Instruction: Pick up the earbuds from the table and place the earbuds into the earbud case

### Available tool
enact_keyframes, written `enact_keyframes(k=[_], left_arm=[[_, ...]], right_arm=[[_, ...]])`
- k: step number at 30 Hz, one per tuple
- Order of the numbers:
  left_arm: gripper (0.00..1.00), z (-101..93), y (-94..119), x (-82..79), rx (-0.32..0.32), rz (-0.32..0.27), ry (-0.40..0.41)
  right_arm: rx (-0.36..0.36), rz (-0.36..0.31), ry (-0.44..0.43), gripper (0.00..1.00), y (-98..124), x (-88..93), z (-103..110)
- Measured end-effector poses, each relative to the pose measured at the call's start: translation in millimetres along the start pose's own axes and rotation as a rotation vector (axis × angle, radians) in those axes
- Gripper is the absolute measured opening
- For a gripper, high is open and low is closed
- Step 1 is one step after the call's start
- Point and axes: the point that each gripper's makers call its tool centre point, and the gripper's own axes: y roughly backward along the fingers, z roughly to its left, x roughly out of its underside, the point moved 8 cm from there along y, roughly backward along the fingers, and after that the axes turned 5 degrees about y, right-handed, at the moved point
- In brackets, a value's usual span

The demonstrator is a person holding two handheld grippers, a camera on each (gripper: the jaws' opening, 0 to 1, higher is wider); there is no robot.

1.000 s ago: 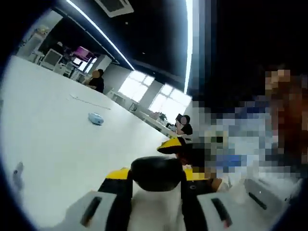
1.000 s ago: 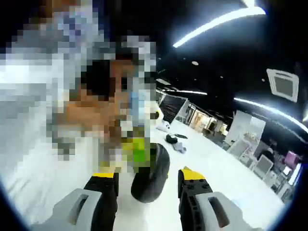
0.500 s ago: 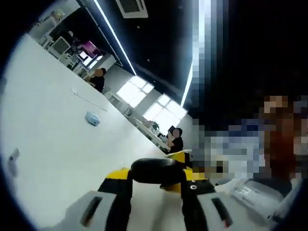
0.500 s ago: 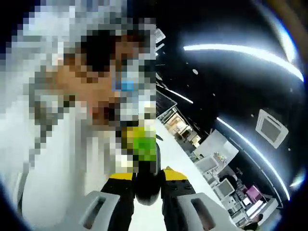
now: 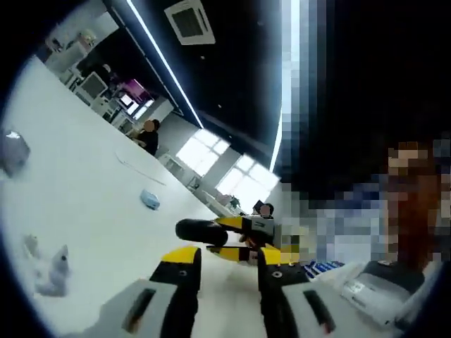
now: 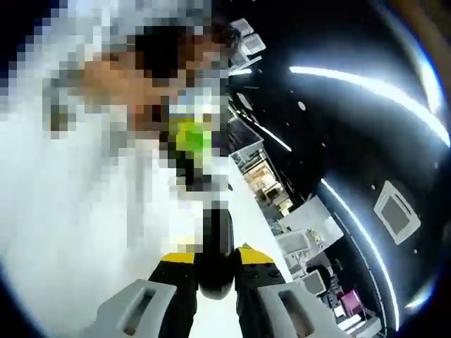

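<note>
Case (image 6: 215,253), black and oval, sits clamped edge-on between the jaws of the right tool (image 6: 215,259), lifted off the white bench (image 6: 106,232). In the left gripper view the same case (image 5: 201,232) shows at twelve o'clock from the left tool (image 5: 227,259), held there by the right tool (image 5: 248,236), which reaches in from three o'clock. The left tool's jaws stand apart with nothing between them. On the bench (image 5: 84,204) lie a small blue thing (image 5: 149,200) at eleven o'clock, a thin cable (image 5: 141,169) beyond it, and pale scraps (image 5: 53,267) at nine o'clock. Whether any of these is an earbud is too blurred to tell. A white device (image 5: 377,289) sits at three o'clock.
</note>
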Motion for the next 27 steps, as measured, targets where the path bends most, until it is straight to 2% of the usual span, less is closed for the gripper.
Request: enact_keyframes(k=[4, 7, 9, 10, 11, 15, 20, 27], left_arm=[[0.35, -1.2, 13.1, -2.3, -0.045, -0.012, -0.056], [0.35, -3.2, 20.1, -2.3, -0.056, -0.024, -0.068], [0.35, -2.5, 18.3, -3.3, -0.062, -0.031, -0.082], [0.35, 10.1, -21.1, -0.5, -0.064, -0.033, -0.088], [0.35, 13.9, -33.9, 0.4, -0.067, -0.034, -0.101], [0.34, 18.2, -37.1, 0.8, -0.076, -0.032, -0.13], [0.34, 24.7, -33.0, -4.0, -0.088, -0.039, -0.139], [0.34, 26.9, -38.9, -1.1, -0.092, -0.043, -0.127]], right_arm=[[-0.017, 0.017, -0.011, 0.18, -15.6, 20.4, -15.3], [-0.031, 0.056, 0.038, 0.18, -33.7, 39.7, -29.9], [-0.052, 0.072, 0.034, 0.18, -46.9, 50.8, -35.7], [-0.057, 0.078, 0.045, 0.18, -51.3, 54.1, -36.9], [-0.063, 0.082, 0.046, 0.18, -59.4, 59.3, -40.1], [-0.082, 0.097, 0.039, 0.18, -78.2, 73.0, -45.7], [-0.112, 0.134, -0.013, 0.18, -96.1, 97.8, -50.7], [-0.145, 0.149, 0.035, 0.18, -107.0, 103.4, -49.7]])
